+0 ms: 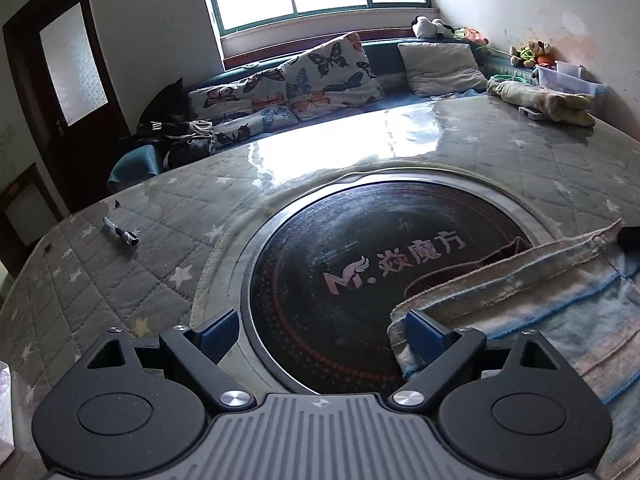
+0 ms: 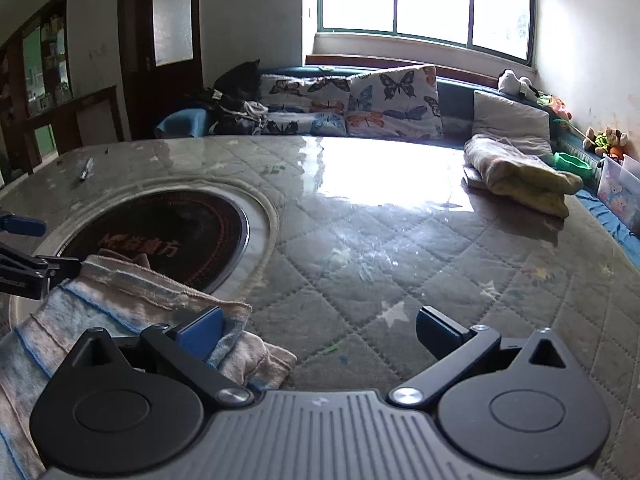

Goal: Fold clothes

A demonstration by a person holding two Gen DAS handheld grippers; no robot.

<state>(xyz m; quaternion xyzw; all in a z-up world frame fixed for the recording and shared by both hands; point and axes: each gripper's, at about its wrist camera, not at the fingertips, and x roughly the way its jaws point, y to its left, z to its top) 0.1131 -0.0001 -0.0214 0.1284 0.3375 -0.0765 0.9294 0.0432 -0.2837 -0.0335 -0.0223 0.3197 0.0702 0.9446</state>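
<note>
A striped pink-and-blue towel (image 1: pixel 528 304) lies on the quilted table, partly over the round black cooktop (image 1: pixel 352 264). My left gripper (image 1: pixel 320 334) is open, and its right finger (image 1: pixel 422 334) rests against the towel's left corner. In the right wrist view the same towel (image 2: pixel 120 296) lies at the lower left with a folded corner bunched up. There my right gripper (image 2: pixel 320 332) is open, its left finger (image 2: pixel 202 334) touching that corner, which reaches a little way between the jaws. The left gripper (image 2: pixel 60 246) shows at the left edge, over the towel's far end.
A folded yellow-beige cloth (image 2: pixel 516 172) lies at the table's far right. A pen (image 1: pixel 120 234) lies at the far left. Behind the table (image 2: pixel 400 264) runs a bench with butterfly cushions (image 2: pixel 392 100), dark clothes (image 2: pixel 236 108), soft toys and a plastic box (image 2: pixel 620 192).
</note>
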